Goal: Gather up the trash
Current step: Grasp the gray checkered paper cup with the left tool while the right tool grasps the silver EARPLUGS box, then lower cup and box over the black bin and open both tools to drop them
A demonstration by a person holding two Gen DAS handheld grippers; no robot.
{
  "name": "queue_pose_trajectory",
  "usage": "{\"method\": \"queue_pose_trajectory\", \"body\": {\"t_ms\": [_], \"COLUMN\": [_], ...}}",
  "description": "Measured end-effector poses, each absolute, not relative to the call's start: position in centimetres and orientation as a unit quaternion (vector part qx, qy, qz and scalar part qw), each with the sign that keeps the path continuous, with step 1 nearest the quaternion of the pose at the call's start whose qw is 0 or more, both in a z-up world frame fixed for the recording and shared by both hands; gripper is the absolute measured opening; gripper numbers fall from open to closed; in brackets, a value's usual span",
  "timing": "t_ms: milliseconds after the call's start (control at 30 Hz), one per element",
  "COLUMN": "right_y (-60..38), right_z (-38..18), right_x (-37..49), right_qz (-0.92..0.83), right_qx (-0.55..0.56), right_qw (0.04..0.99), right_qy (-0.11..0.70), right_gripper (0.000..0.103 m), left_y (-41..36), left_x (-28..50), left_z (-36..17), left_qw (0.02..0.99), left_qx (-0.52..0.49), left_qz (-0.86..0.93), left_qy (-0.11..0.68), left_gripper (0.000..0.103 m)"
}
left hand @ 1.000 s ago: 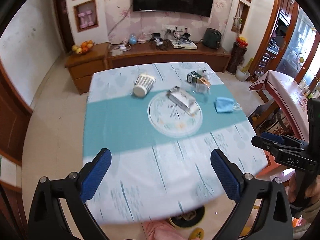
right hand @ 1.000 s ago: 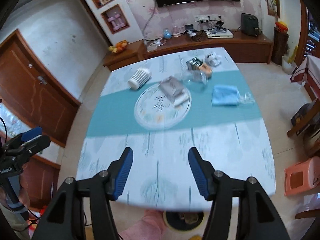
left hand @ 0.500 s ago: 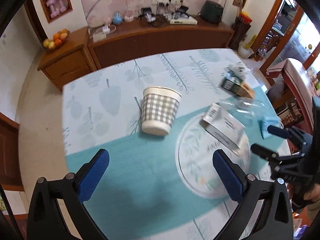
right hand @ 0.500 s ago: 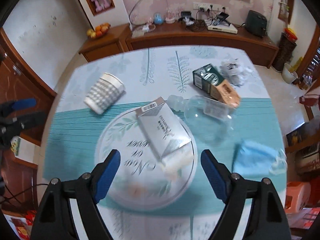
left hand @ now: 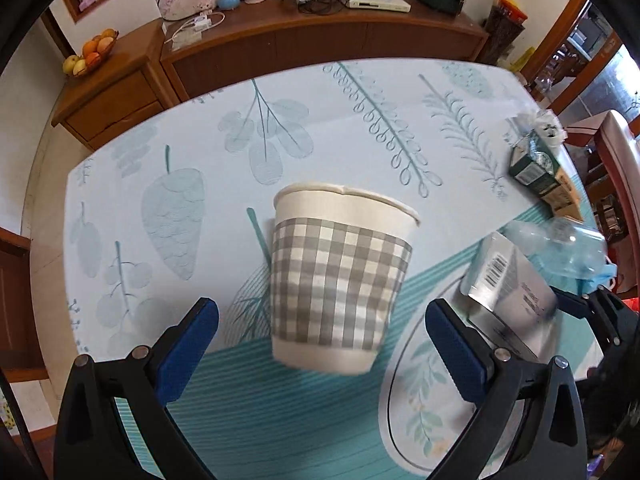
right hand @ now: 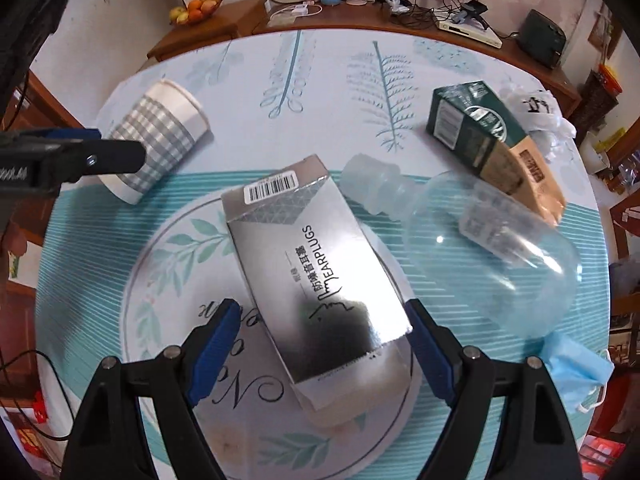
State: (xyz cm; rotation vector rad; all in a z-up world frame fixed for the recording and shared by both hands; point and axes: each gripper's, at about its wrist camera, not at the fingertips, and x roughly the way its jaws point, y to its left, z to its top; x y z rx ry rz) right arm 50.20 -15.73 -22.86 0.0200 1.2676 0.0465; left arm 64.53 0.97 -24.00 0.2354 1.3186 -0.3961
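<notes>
A grey-checked paper cup (left hand: 338, 280) lies on its side on the table, its base toward me, between the open fingers of my left gripper (left hand: 320, 340). It also shows in the right wrist view (right hand: 156, 144). A silver earplugs box (right hand: 316, 264) lies on the round printed circle; my right gripper (right hand: 324, 340) is open around its near end. The box also shows in the left wrist view (left hand: 508, 288). A clear plastic bottle (right hand: 472, 236), a green-and-brown carton (right hand: 492, 140) and a blue face mask (right hand: 576, 372) lie to the right.
The table (left hand: 360, 128) has a leaf-print cloth with a teal band. A crumpled white plastic bag (right hand: 540, 112) lies at the far right. A wooden sideboard (left hand: 320, 36) with a fruit bowl and electronics stands behind. A chair (left hand: 620, 160) is at the right.
Both grippers have moved forward and down to the table. The cup now sits between my left fingers and the silver box between my right fingers. Both stay open.
</notes>
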Motion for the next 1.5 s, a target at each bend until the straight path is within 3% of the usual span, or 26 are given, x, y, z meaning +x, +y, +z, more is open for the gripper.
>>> {"method": "queue_pose_trajectory", "body": {"t_ms": [133,267,767,1500], "right_y": [-15.0,-14.2,-12.8,-18.6], "right_z": [-23.0,-22.9,-20.7,-12.3], "right_x": [50.2,49.9,43.0,16.7], "right_qz": [0.017,0.014,0.022,0.09], "right_qx": [-0.013,-0.024,0.058,0.141], "right_qw": [0.807,0.807,0.8,0.829], "right_qy": [0.59,0.59,0.597,0.534], "right_gripper": [0.085,0.074,0.07,0.07], "left_y": [0.9,1.6,3.4,4.5], "left_x": [65.4,65.9,57.4,21.9], "left_z": [-25.3,-26.5,-21.7,-11.1], "left_qw": [0.762,0.752,0.78,0.822], "left_qx": [0.096,0.066,0.061,-0.002], "left_qz": [-0.17,-0.156,-0.165,-0.135], "left_qy": [0.618,0.637,0.6,0.554], "left_gripper": [0.1,0.066,0.062,0.062]}}
